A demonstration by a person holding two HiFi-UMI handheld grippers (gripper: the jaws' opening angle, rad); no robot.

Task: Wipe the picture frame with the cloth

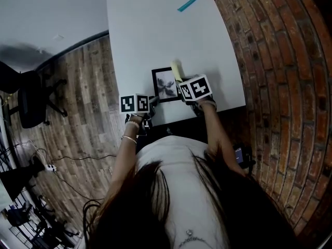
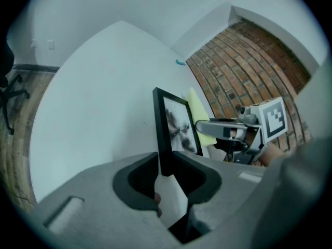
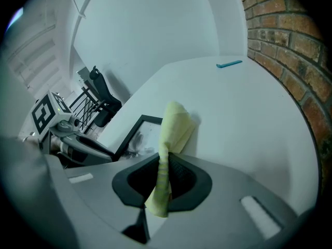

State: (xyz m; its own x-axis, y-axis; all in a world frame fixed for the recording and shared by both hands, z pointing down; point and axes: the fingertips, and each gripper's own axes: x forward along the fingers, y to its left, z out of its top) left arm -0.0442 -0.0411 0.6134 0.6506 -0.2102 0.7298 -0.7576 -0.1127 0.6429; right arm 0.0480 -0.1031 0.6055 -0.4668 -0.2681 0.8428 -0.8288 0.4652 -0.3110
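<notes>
While the left gripper (image 2: 167, 166) bites the picture frame (image 2: 175, 123) on its near black edge, both pads pressing on the moulding, the frame is fixed for wiping. Judgement: this grip is there as an anchor, so that a stroke across the glass cannot push the frame along the bench (image 1: 145, 35).

- Frame position: close to the near edge of the bench, about midway along it, printed face turned toward the right gripper.
- Whether the frame lies flat or is tipped up off the bench: probably tipped slightly, but neither gripper view settles it.

Right gripper (image 3: 165, 170): jaws closed on the yellow cloth (image 3: 175, 124). The cloth is pinched in a narrow fold. A loose tail hangs behind the jaws and a fuller wad stands out in front. Judgement: the wad leads so that soft cloth, not a hard fingertip, would meet the glass first.

- Cloth position: just beside the frame's far right corner. No contact with the glass is visible in the right gripper view.
- The two grippers approach from opposite sides of the frame, which leaves the face open between them.

Step in hand, as I judge it: holding and lining up, with the wipe itself not yet begun.

Teal strip (image 1: 188, 3): near the far edge of the bench, well apart, not involved.
</notes>
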